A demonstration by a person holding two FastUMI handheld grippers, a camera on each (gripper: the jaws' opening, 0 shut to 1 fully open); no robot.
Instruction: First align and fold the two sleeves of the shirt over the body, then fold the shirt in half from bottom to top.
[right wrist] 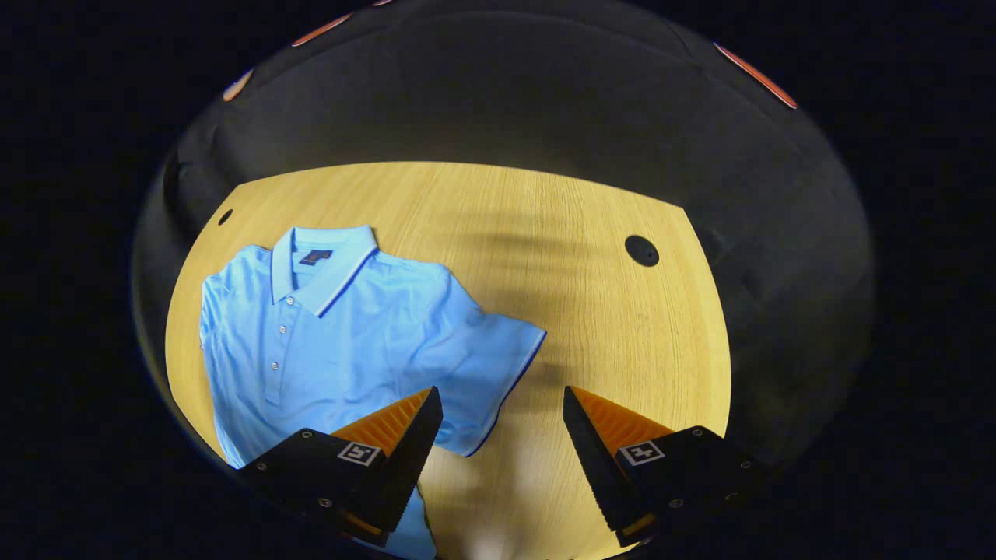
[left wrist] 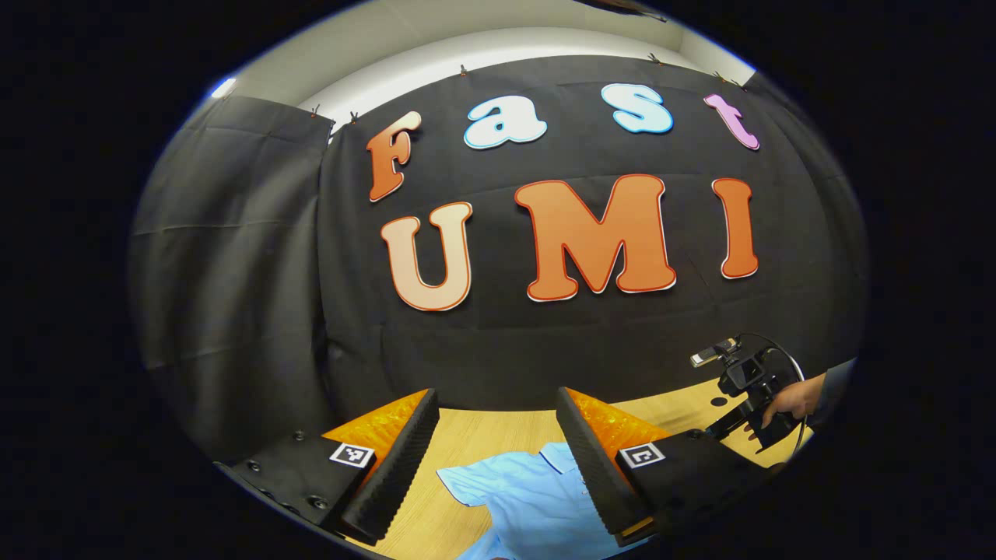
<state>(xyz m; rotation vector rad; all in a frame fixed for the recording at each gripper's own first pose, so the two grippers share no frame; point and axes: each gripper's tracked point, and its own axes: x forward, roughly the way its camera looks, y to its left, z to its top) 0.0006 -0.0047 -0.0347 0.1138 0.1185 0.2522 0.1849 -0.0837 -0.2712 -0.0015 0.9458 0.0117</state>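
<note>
Tabletop (right wrist: 498, 233) of pale wood lay bare from twelve o'clock round to three o'clock in the right gripper view, with a dark round hole (right wrist: 642, 250) at two o'clock and a smaller hole (right wrist: 225, 217) near the ten o'clock edge. Shirt (right wrist: 334, 334), light blue with a dark-trimmed collar and buttoned placket, lay flat at nine o'clock, collar toward the far wall; one short sleeve (right wrist: 486, 365) stretched out toward centre, unfolded. Right gripper (right wrist: 502, 408) hung above the table with fingers spread wide, nothing between them, one finger over the sleeve hem. In the left gripper view, the left gripper (left wrist: 498, 424) also stood spread and empty, aimed mostly at the wall, the shirt's collar end (left wrist: 537, 490) at six o'clock below it. At four o'clock a hand (left wrist: 790, 400) held the other gripper over the table edge
</note>
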